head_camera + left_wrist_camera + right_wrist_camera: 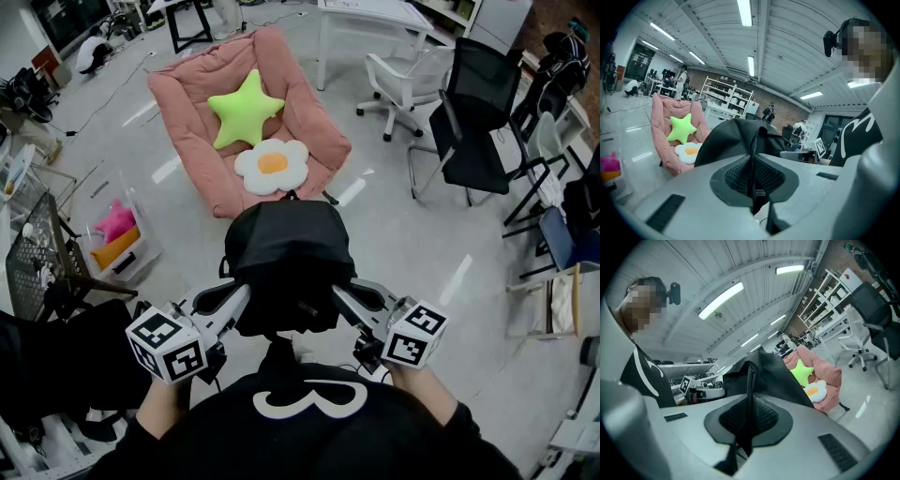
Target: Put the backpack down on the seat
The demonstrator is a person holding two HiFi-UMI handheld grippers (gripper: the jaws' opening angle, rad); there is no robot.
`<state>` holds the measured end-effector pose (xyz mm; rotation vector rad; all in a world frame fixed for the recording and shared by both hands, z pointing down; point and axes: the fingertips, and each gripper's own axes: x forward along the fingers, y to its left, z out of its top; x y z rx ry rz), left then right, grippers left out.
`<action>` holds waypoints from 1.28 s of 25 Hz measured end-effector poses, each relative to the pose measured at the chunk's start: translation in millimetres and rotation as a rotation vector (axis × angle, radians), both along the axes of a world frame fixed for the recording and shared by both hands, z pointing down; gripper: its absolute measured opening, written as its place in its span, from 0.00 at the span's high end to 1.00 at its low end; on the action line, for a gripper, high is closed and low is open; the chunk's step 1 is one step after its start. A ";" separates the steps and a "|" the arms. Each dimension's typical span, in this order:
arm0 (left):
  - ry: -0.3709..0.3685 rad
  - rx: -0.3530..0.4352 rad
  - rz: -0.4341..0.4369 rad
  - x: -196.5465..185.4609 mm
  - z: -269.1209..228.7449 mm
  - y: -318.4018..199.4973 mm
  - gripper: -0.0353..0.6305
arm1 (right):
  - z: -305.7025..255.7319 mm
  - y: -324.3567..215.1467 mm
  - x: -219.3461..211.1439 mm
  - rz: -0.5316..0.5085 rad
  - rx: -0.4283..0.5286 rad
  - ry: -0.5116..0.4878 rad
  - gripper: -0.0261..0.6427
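Observation:
A black backpack (289, 262) hangs in the air in front of me, carried between both grippers. My left gripper (242, 298) is shut on a black strap (752, 159) at the bag's left side. My right gripper (339, 295) is shut on another strap (750, 394) at its right side. Beyond the bag stands the seat, a pink padded lounge chair (309, 122). A green star cushion (246, 108) and a white-and-yellow egg cushion (272, 166) lie on it. The backpack (731, 138) and pink chair (661, 117) show in the left gripper view, backpack (776, 376) and chair (827, 373) in the right.
Right of the seat are a white office chair (403, 80), a black office chair (478, 122) and a blue chair (562, 239). A clear bin (117, 234) with pink and orange items and a wire rack (37, 253) stand at the left. A white table (370, 14) is behind.

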<state>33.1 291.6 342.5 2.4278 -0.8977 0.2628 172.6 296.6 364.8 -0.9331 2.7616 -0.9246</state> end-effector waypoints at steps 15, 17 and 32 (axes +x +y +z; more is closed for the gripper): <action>0.019 -0.020 0.073 -10.0 13.9 -61.6 0.90 | 9.4 -52.5 -9.0 0.077 -0.052 0.024 0.92; 0.026 -0.025 0.080 -16.0 17.8 -71.6 0.90 | 11.8 -60.6 -14.5 0.081 -0.062 0.028 0.92; 0.066 0.046 0.098 -73.5 12.2 -154.4 0.90 | 3.4 -142.5 -71.3 0.135 -0.030 0.050 0.92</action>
